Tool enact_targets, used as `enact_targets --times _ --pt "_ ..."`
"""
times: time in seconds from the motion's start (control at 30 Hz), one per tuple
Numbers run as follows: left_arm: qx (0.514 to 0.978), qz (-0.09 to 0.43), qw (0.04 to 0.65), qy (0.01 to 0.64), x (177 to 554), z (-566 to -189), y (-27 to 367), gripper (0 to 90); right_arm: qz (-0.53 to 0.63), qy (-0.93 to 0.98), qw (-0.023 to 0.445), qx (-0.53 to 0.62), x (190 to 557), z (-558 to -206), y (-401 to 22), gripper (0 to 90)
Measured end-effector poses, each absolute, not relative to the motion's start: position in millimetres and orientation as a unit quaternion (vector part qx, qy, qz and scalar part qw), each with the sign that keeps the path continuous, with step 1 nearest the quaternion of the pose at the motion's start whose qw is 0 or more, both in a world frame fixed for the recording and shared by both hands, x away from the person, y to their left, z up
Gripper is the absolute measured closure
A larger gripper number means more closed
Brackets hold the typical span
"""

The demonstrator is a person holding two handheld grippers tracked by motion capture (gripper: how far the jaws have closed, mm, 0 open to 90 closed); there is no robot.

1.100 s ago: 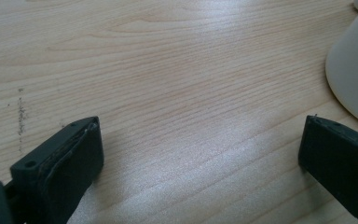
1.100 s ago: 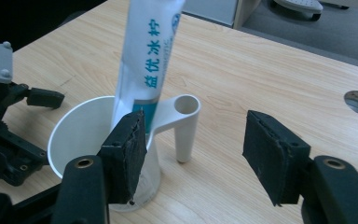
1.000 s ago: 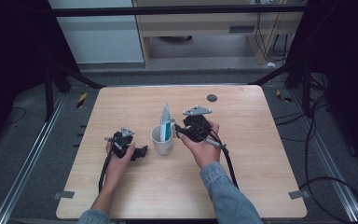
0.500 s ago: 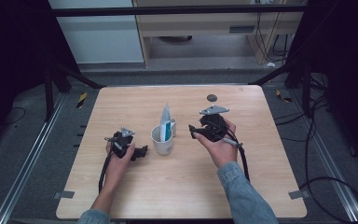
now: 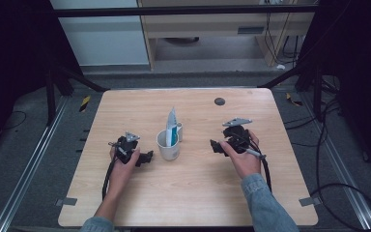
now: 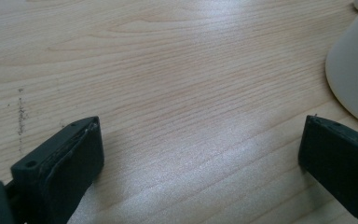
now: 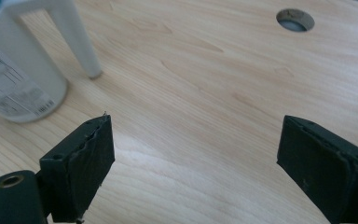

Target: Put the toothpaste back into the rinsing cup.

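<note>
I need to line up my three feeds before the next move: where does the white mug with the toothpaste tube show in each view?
High view: the white mug stands mid-table between the two tools, toothpaste tube upright inside.
Left gripper view: its white wall curves in at the right edge, above the right jaw.
Right gripper view: it sits at upper left, handle and label showing.
Shared landmark: the round table hole, also at the right gripper view's top right.

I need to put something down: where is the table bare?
Bare wood runs along the near edge of the table, along the far edge left of the round hole, and at the right side. The middle is crowded: the white cup stands between the left hand-held gripper and right hand-held gripper.
</note>
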State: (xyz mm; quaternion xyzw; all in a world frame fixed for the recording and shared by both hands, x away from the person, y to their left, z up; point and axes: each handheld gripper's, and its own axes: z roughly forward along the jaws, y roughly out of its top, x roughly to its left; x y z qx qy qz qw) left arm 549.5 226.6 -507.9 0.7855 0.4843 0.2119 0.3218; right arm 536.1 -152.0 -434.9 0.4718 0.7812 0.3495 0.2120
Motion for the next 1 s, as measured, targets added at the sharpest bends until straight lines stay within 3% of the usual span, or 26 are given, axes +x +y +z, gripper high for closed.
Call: enact_targets --times 0.17,0.6,1.0 --pt "0.785 0.212 0.322 0.484 549.5 -507.9 226.6 0.0 0.333 0.782 0.203 0.485 535.9 -451.7 -164.1 16.5" --pt "0.785 0.212 0.322 0.485 549.4 -507.9 226.5 0.0 0.335 0.766 0.183 0.517 539.7 -489.1 -199.4 13.6" --pt "0.785 0.212 0.322 0.484 549.4 -507.9 226.5 0.0 0.333 0.741 0.218 0.541 541.0 -506.7 -227.7 12.4"
